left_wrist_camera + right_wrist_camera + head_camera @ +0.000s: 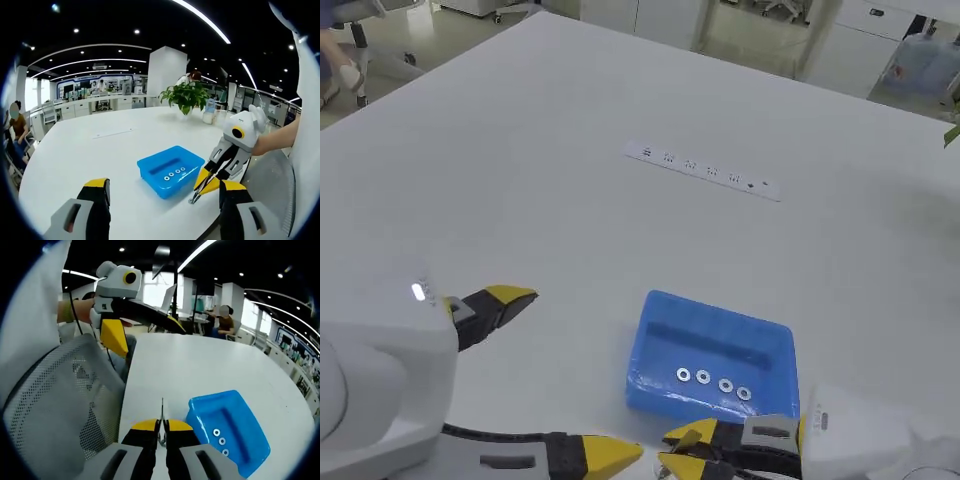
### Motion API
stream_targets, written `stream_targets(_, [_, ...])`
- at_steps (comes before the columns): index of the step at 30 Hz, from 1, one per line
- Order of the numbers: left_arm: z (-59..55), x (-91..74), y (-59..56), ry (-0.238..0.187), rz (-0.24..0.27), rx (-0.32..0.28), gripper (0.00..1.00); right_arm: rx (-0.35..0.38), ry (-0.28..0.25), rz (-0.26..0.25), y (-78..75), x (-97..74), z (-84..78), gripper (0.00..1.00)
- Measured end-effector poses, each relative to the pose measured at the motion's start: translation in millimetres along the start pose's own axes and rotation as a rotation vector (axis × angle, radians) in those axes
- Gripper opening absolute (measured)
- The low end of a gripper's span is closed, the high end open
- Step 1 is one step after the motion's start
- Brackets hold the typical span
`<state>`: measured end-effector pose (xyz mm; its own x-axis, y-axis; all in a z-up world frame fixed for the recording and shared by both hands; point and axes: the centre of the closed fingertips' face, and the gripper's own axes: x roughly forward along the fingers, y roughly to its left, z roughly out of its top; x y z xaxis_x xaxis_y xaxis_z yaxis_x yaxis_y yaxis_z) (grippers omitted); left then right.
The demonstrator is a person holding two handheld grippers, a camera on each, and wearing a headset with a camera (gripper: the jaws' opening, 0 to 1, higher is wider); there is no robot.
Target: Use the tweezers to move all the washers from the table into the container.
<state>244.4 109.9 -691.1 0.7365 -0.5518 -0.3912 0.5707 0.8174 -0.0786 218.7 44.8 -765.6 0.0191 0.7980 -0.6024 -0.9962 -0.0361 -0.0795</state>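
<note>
Jaws clamped on the tweezers (161,412), the right gripper (161,427) hangs just beside the near wall of the blue container (200,412), nearer it than the left gripper (568,375), whose jaws gape empty off to its side; four washers (713,381) lie in a row inside

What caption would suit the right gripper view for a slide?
Right gripper shut on tweezers beside a blue container holding washers, on a white table.
</note>
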Motion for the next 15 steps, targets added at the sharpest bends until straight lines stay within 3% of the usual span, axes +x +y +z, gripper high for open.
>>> stream_targets(7, [-1.4, 0.0, -1.3, 0.003, -0.003, 0.001, 0.91, -0.065, 0.028, 0.033, 4.7, -4.0, 9.0, 0.01])
stream_targets(13, [-1.7, -1.5, 0.1, 0.002, 0.003, -0.005, 0.91, -0.062, -0.009, 0.022, -6.8, -13.9, 24.3, 0.01])
stream_targets(15, [-2.2, -1.9, 0.9, 0.003, 0.003, -0.008, 0.9, -0.053, -0.045, 0.008, -12.8, -19.2, 35.0, 0.01])
